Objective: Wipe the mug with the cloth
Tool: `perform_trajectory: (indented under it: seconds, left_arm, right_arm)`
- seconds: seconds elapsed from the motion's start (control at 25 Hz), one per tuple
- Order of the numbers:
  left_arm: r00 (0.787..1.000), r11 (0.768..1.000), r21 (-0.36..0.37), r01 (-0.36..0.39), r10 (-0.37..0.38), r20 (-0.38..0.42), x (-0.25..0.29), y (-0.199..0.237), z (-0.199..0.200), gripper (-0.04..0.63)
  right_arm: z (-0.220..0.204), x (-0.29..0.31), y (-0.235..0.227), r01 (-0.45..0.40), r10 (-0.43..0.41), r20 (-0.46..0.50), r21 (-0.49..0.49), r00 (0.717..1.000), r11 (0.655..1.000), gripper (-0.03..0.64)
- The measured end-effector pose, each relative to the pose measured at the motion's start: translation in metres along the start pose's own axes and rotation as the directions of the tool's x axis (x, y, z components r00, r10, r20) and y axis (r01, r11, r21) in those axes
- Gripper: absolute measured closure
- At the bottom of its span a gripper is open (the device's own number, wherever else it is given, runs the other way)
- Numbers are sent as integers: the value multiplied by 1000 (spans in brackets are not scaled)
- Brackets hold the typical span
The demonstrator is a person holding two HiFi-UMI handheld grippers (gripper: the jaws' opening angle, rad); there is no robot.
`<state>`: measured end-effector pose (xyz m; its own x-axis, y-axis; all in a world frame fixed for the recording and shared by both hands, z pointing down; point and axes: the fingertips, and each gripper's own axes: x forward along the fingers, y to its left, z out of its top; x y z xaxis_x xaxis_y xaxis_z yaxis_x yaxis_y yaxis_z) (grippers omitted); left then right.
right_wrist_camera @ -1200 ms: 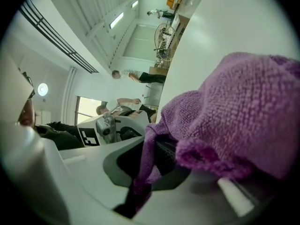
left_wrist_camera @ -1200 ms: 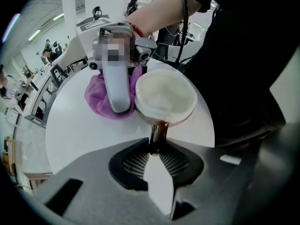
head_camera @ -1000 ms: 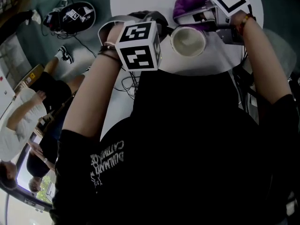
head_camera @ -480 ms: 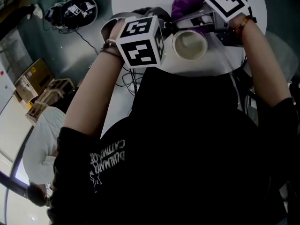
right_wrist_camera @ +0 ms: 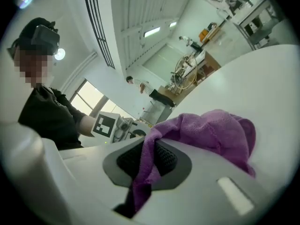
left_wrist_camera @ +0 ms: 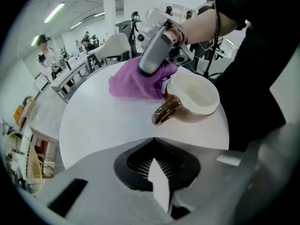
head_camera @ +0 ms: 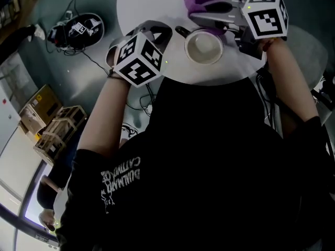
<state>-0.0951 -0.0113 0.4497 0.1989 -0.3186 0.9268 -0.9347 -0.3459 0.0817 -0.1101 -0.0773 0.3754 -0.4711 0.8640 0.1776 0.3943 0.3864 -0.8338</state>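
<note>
Two grippers, one mug, one cloth, one table.

1. Left gripper point(left_wrist_camera: 157, 170): one. Jaws have just been closing and now stand together, pad against pad, with nothing between them. It points steeply down at the table, short of the mug and not touching it.
2. Right gripper point(right_wrist_camera: 147, 165): one. Jaws clamped on the cloth. A single fold runs down between the two ribbed pads and the rest bunches out past the tips. It lies nearly level over the far side of the table.
3. Marker cubes: two, one per gripper, the left point(head_camera: 137, 60) and the right point(head_camera: 267, 14).
4. Mug point(head_camera: 204, 46): one, upright on the table near the edge closest to the person, between the two grippers. Brown outside, cream inside, mouth open upward. Its one handle point(left_wrist_camera: 166, 114) points toward the left gripper.
5. Cloth point(left_wrist_camera: 133, 81): one, purple, in a loose heap on the table, touching the mug's far side and held at its upper part by the right gripper.
6. Table point(head_camera: 152, 4): one, round, white.
7. Floor item: one black rounded object point(head_camera: 78, 25) with cables, well apart from the table.
</note>
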Motion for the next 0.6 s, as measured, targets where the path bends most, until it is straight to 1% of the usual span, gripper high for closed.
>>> perform_trajectory:
  seconds: [0.08, 0.12, 0.2, 0.24, 0.32, 0.4, 0.48, 0.6]
  left_arm:
    - [999, 997, -73, -14, 17, 46, -9, -5, 1, 597]
    - [997, 993, -114, -30, 38, 73, -15, -6, 3, 597]
    - [986, 976, -210, -53, 84, 141, -29, -4, 10, 597]
    - [977, 965, -258, -52, 102, 186, -35, -2, 15, 597]
    - [949, 945, -324, -37, 135, 286, -46, 3, 28, 597]
    - [921, 934, -356, -27, 162, 355, -59, 6, 40, 597]
    - [898, 922, -386, -19, 186, 400, -79, 4, 52, 597]
    - [849, 905, -426, 10, 217, 481, -111, 1, 67, 597]
  right_arm:
    - [3, -11, 13, 40, -39, 73, -3, 997, 999, 592]
    - [3, -16, 20, 63, -62, 96, -7, 993, 998, 592]
    - [1, -22, 31, 123, -119, 122, -30, 985, 992, 592]
    - [2, -23, 35, 159, -151, 134, -44, 979, 986, 592]
    - [5, -23, 39, 236, -223, 164, -68, 961, 969, 592]
    - [12, -24, 44, 320, -299, 205, -80, 932, 944, 592]
    - [21, -26, 53, 407, -376, 249, -83, 892, 910, 592]
    - [37, -27, 79, 500, -448, 324, -97, 833, 860, 592]
